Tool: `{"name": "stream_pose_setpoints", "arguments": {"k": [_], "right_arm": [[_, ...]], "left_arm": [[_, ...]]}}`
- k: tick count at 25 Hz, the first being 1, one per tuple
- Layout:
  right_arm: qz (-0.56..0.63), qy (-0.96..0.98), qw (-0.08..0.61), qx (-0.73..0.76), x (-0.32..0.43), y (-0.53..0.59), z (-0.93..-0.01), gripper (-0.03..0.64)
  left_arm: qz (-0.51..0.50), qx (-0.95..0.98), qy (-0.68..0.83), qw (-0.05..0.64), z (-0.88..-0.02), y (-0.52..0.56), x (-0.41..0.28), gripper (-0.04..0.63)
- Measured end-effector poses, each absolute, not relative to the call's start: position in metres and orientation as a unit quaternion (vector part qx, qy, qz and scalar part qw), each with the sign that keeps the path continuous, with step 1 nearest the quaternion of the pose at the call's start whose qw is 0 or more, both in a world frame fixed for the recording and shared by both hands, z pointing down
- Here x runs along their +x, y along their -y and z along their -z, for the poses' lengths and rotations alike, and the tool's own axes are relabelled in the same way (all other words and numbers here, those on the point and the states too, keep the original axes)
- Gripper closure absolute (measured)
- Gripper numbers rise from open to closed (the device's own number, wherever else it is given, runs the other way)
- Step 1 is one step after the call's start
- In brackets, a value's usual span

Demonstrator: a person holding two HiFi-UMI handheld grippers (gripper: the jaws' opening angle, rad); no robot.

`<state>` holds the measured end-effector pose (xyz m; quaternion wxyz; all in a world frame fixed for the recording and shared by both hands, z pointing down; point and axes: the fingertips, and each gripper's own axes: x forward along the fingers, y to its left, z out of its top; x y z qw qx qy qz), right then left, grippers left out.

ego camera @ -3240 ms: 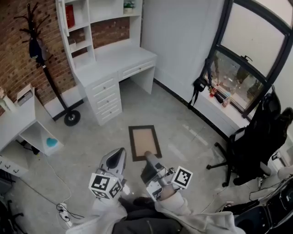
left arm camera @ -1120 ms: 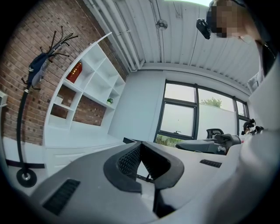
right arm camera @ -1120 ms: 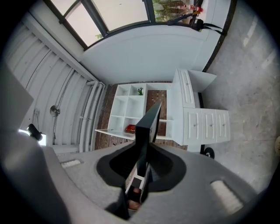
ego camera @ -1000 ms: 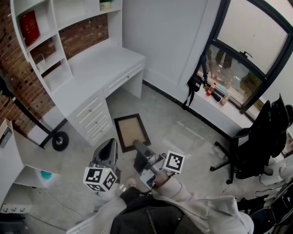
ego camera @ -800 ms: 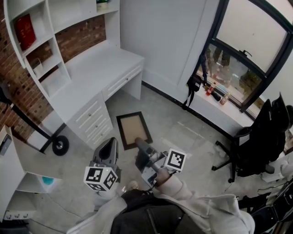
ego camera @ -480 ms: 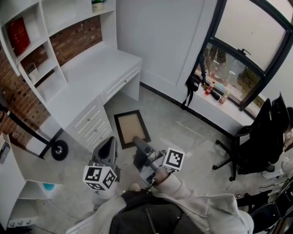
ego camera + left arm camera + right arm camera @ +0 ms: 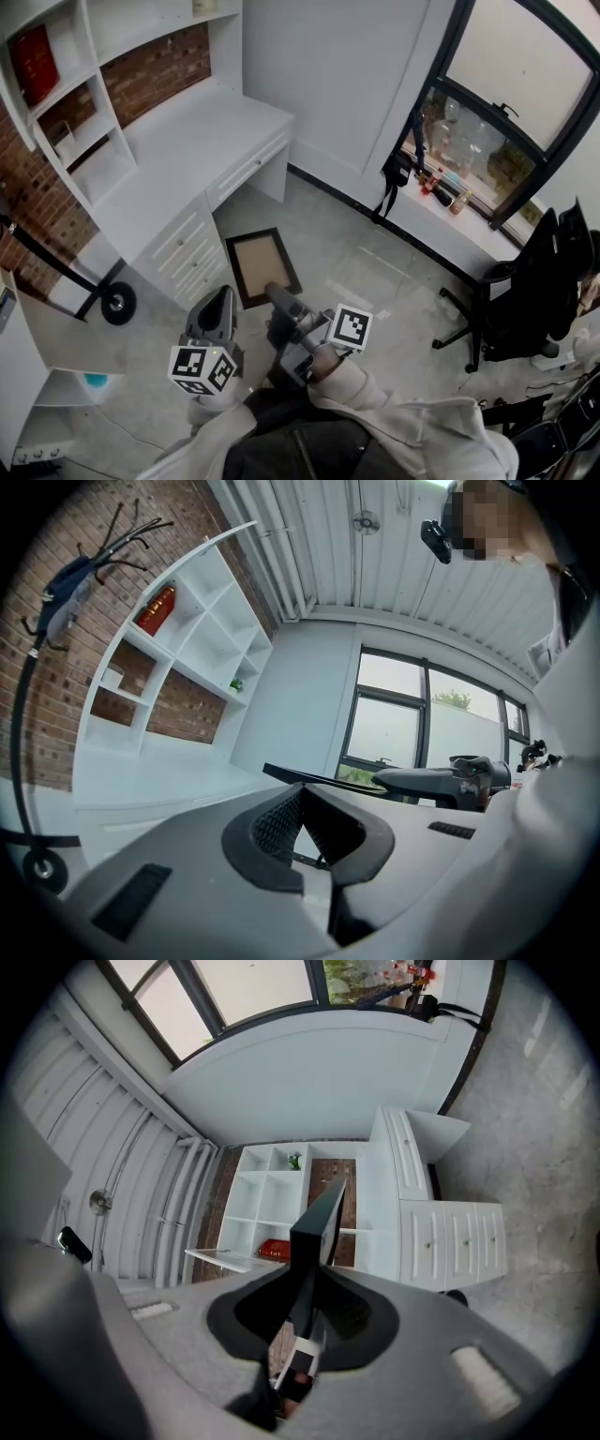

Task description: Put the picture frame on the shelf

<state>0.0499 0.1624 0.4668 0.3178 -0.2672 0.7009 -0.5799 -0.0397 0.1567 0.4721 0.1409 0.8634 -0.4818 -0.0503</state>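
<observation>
The picture frame (image 7: pixel 260 266), dark-edged with a tan centre, hangs flat above the grey floor, just in front of the desk's drawers (image 7: pixel 187 251). My right gripper (image 7: pixel 275 293) is shut on its near edge. In the right gripper view the frame (image 7: pixel 320 1222) stands edge-on between the jaws of the right gripper (image 7: pixel 313 1288), in front of the white shelf unit (image 7: pixel 267 1199). That shelf unit (image 7: pixel 89 103) rises over the white desk at upper left. My left gripper (image 7: pixel 220 298) hovers left of the frame, shut and holding nothing. In the left gripper view (image 7: pixel 302 794) the frame (image 7: pixel 314 777) passes just beyond its tips.
A red book (image 7: pixel 33 58) stands on an upper shelf. A black office chair (image 7: pixel 525 300) is at the right under the window, whose sill (image 7: pixel 450 202) carries bottles. A black bag (image 7: pixel 397 175) hangs by the wall. A coat stand's wheeled base (image 7: pixel 117 303) sits left of the drawers.
The desk and shelves have come closer since the earliest frame and shifted a little over the last second. The frame stays in my right gripper; the left gripper keeps beside it.
</observation>
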Motion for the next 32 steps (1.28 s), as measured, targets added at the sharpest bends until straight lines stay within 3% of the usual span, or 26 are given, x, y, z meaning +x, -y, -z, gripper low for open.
{"name": "stream_pose_setpoints", "arguments": {"k": [32], "right_arm": [[0.610,-0.723,0.250,-0.204,0.034,0.123,-0.479,0.549]], "left_arm": [[0.045,0.810,0.571,0.127,-0.479,0.102,-0.062,0.591]]}}
